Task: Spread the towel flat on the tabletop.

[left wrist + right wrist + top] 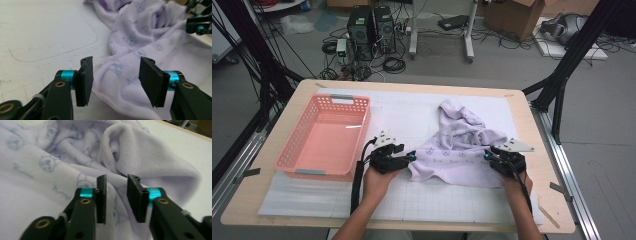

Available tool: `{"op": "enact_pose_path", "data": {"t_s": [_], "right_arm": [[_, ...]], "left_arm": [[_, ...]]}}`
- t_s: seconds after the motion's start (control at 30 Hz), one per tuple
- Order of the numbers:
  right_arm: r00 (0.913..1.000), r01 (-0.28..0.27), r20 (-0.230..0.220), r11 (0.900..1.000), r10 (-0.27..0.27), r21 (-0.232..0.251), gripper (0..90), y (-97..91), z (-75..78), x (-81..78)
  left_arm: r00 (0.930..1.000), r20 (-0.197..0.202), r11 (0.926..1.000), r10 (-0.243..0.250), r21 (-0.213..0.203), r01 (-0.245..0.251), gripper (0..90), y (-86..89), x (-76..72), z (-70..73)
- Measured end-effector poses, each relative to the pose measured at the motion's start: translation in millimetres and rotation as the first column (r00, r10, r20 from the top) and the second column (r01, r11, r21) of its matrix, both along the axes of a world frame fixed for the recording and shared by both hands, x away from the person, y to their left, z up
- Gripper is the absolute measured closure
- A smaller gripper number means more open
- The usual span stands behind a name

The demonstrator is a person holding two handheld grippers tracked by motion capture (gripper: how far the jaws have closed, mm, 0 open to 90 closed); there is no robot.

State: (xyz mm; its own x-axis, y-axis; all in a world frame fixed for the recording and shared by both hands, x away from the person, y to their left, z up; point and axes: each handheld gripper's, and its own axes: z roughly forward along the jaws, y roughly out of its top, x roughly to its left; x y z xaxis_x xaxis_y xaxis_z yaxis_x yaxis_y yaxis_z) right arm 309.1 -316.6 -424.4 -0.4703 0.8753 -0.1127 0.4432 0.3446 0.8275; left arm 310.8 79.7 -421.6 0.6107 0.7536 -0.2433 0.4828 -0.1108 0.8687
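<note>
High view: a crumpled lilac towel (457, 150) lies on the white mat (412, 120), its bulk at about 2 o'clock from the left gripper (411, 157) and 10 o'clock from the right gripper (488, 154). Both grippers' jaws stand apart, cloth between them unpinched. Pale blue printed lettering on the towel is too blurred to read. A pink basket (324, 137) sits at 9 o'clock.

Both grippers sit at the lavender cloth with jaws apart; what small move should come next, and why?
Probably close both grippers on the cloth. The left gripper stands open with the lavender cloth edge lying between its jaws, and the right gripper has a narrower gap over a fold of it. Neither pinches fabric yet, so nothing can be lifted or spread until they shut.
</note>
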Motion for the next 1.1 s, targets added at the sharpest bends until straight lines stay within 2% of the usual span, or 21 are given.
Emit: {"op": "enact_pose_path", "data": {"t_s": [0.07, 0.1, 0.2, 0.23, 0.33, 0.4, 0.43, 0.5, 0.53, 0.57, 0.6, 0.63, 0.67, 0.7, 0.73, 0.77, 0.83, 0.87, 0.9, 0.93, 1.1], "right_arm": [[1.0, 0.01, 0.001, 0.9988, -0.01, 0.049, 63.3, -10.1, 3.5, -10.2], [0.9999, 0.014, 0.004, 0.9981, -0.014, 0.06, 62.7, -15.7, 5.0, -15.5], [0.9993, 0.037, -0.011, 0.9952, -0.036, 0.091, 60.9, -30.6, 6.2, -31.8], [0.9989, 0.046, -0.017, 0.9952, -0.044, 0.087, 60.7, -34.4, 6.1, -37.3], [0.9969, 0.057, -0.061, 0.992, -0.05, 0.113, 59.0, -43.0, 2.8, -50.2], [0.9961, 0.059, -0.072, 0.9919, -0.051, 0.112, 58.6, -44.0, 0.6, -54.0], [0.9926, 0.053, -0.116, 0.9884, -0.037, 0.142, 55.8, -44.3, -5.3, -59.8], [0.99, 0.046, -0.139, 0.9886, -0.026, 0.144, 54.8, -43.0, -9.2, -61.3], [0.983, 0.026, -0.184, 0.9945, -0.007, 0.102, 52.4, -39.1, -15.8, -62.3], [0.983, 0.026, -0.184, 0.9945, -0.007, 0.102, 52.4, -39.1, -15.8, -62.3], [0.9755, 0.017, -0.22, 0.997, 0.0, 0.076, 52.5, -36.4, -22.0, -63.7], [0.9799, 0.016, -0.199, 0.9972, -0.001, 0.073, 54.5, -36.3, -23.6, -65.8], [0.9811, 0.015, -0.193, 0.9974, -0.002, 0.07, 58.9, -36.7, -24.0, -67.5], [0.9811, 0.011, -0.193, 0.9974, 0.003, 0.071, 69.1, -38.0, -23.8, -69.1], [0.9811, 0.011, -0.193, 0.9974, 0.003, 0.071, 69.1, -38.0, -23.8, -69.1], [0.9777, -0.02, -0.206, 0.9956, 0.039, 0.091, 82.8, -42.3, -23.0, -72.5], [0.9778, -0.035, -0.204, 0.9964, 0.05, 0.077, 85.4, -44.4, -21.8, -76.9], [0.9774, -0.042, -0.204, 0.9963, 0.056, 0.075, 86.0, -45.6, -21.1, -79.1], [0.9774, -0.042, -0.204, 0.9963, 0.056, 0.075, 86.0, -45.6, -21.1, -79.1], [0.9752, -0.052, -0.211, 0.9962, 0.066, 0.07, 86.2, -47.9, -19.2, -85.4], [0.9712, -0.079, -0.219, 0.9942, 0.093, 0.073, 86.4, -54.1, -15.7, -103.1]], "left_arm": [[0.9997, 0.0, 0.9997, -0.023, -0.008, 0.023, 46.7, 7.0, -14.7, -1.3], [0.9997, 0.0, 0.9997, -0.023, -0.008, 0.023, 46.7, 7.0, -14.7, -1.3], [0.9986, -0.039, 0.9993, -0.036, -0.008, 0.035, 46.6, 11.2, -23.2, -8.7], [0.9951, -0.083, 0.9985, -0.054, -0.01, 0.053, 46.4, 10.4, -25.9, -14.2], [0.9897, -0.124, 0.9974, -0.072, -0.008, 0.071, 46.0, 5.1, -27.6, -18.6], [0.9812, -0.167, 0.9949, -0.097, 0.014, 0.1, 45.8, -4.3, -27.4, -23.3], [0.9768, -0.19, 0.9926, -0.098, 0.051, 0.11, 45.5, -14.4, -27.0, -28.4], [0.9808, -0.176, 0.9932, -0.085, 0.064, 0.098, 47.5, -19.0, -28.4, -29.2], [0.982, -0.171, 0.9919, -0.08, 0.084, 0.095, 55.5, -22.1, -29.5, -28.4], [0.9848, -0.158, 0.9884, -0.073, 0.12, 0.092, 55.5, -24.7, -30.9, -27.8], [0.9886, -0.139, 0.9855, -0.057, 0.151, 0.078, 79.9, -25.8, -32.7, -27.4], [0.9873, -0.149, 0.9886, -0.055, 0.13, 0.075, 84.8, -22.5, -36.0, -29.4], [0.9873, -0.149, 0.9886, -0.055, 0.13, 0.075, 86.6, -22.5, -36.0, -29.4], [0.9878, -0.148, 0.9898, -0.049, 0.125, 0.068, 86.8, -19.9, -39.7, -30.0], [0.9892, -0.141, 0.991, -0.04, 0.121, 0.057, 86.8, -16.9, -44.4, -30.4], [0.9903, -0.135, 0.9912, -0.034, 0.122, 0.05, 87.2, -12.8, -49.3, -30.4], [0.9917, -0.127, 0.9924, -0.023, 0.117, 0.038, 87.3, -4.2, -59.8, -30.4], [0.9925, -0.121, 0.995, -0.016, 0.096, 0.028, 87.3, 5.1, -70.5, -28.6], [0.9925, -0.121, 0.995, -0.016, 0.096, 0.028, 87.4, 5.1, -70.5, -28.6], [0.9933, -0.113, 0.9962, -0.024, 0.08, 0.033, 87.3, 14.2, -81.9, -26.1], [0.9892, -0.133, 0.997, -0.062, 0.038, 0.067, 87.3, 26.5, -102.3, -25.4]]}}
